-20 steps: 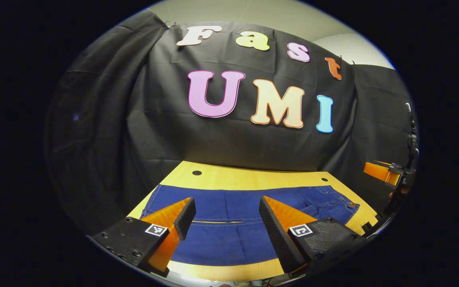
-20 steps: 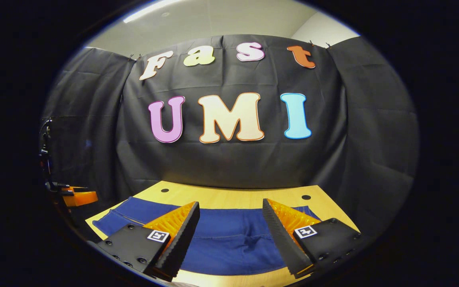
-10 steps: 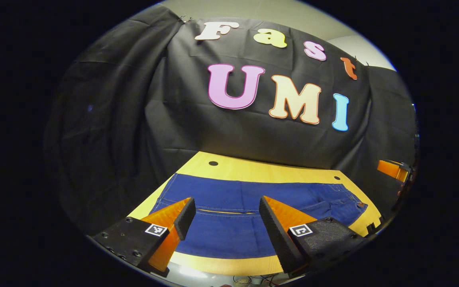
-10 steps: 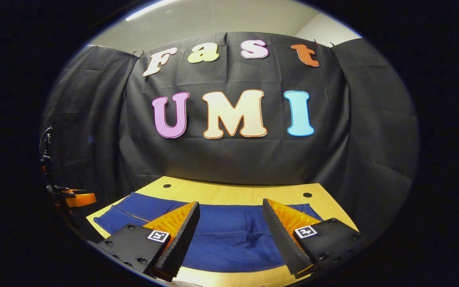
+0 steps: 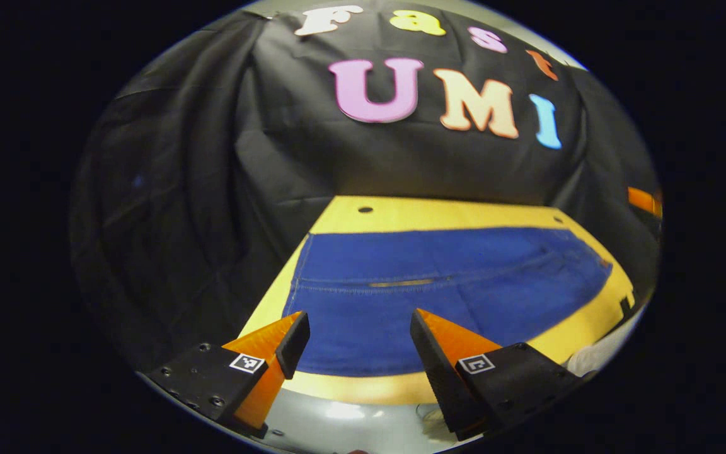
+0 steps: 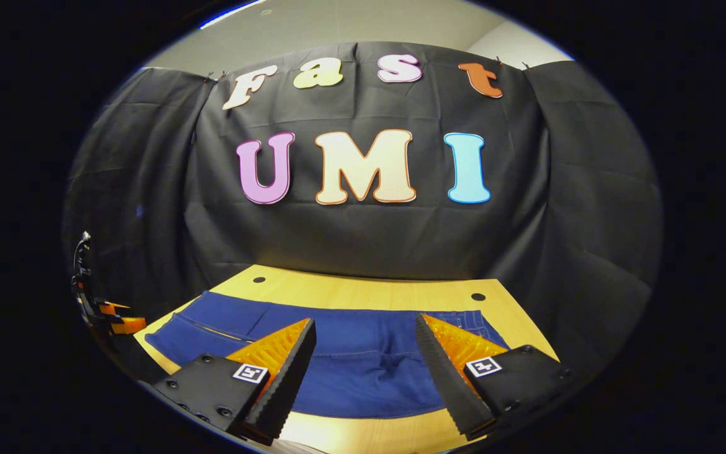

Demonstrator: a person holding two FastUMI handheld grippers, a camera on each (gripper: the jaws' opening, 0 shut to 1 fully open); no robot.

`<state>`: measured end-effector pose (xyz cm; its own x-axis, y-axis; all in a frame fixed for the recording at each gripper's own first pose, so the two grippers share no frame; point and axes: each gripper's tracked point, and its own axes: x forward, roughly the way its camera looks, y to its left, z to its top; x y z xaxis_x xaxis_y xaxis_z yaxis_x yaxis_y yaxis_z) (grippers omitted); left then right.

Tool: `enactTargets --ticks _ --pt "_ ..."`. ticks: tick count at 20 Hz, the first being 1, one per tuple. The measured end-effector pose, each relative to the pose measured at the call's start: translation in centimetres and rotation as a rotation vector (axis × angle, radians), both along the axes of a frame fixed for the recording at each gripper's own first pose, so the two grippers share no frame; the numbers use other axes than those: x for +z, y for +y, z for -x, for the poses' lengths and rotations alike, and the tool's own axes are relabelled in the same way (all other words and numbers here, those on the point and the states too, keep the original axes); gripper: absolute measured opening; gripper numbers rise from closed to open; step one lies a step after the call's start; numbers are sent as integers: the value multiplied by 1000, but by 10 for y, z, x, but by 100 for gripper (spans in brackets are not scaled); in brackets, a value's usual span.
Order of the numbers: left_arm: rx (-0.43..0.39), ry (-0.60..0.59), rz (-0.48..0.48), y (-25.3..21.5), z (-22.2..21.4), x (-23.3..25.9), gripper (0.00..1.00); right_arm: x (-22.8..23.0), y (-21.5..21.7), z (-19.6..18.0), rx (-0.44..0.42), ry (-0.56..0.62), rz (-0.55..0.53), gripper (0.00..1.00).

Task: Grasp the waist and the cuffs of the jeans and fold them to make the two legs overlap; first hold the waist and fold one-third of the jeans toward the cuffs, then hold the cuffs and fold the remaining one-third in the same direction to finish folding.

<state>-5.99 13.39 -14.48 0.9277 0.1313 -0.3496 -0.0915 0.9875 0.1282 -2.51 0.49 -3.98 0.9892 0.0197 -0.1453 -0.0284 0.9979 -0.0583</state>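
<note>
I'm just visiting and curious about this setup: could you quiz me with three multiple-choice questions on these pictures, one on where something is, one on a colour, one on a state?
1. Where do the jeans lie?
A. on the wooden table
B. on the floor
C. hung on the wall

2. What colour are the jeans?
A. black
B. blue
C. grey

3. How does the left gripper stand?
A. shut on the jeans
B. shut on nothing
C. open, holding nothing

Answers: 1 A, the cloth lies spread flat on the tabletop; 2 B, the denim is deep blue; 3 C, a wide gap separates its fingers.
</note>
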Motion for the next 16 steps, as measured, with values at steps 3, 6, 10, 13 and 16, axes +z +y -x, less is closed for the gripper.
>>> enactTargets --ticks 3,6,10,13,16 --pt "-126 139 -2 4 2 -35 96 -12 4 5 25 51 11 94" --pt "-200 272 -79 21 7 -61 93 -22 5 11 44 95 35 98" --pt "-333 422 -195 31 17 -78 93 -37 9 21 53 148 41 98" --pt "-403 516 -275 42 21 -89 96 -46 9 25 49 175 64 98" --pt "-436 578 -311 45 21 -94 96 -54 10 26 48 198 80 99"
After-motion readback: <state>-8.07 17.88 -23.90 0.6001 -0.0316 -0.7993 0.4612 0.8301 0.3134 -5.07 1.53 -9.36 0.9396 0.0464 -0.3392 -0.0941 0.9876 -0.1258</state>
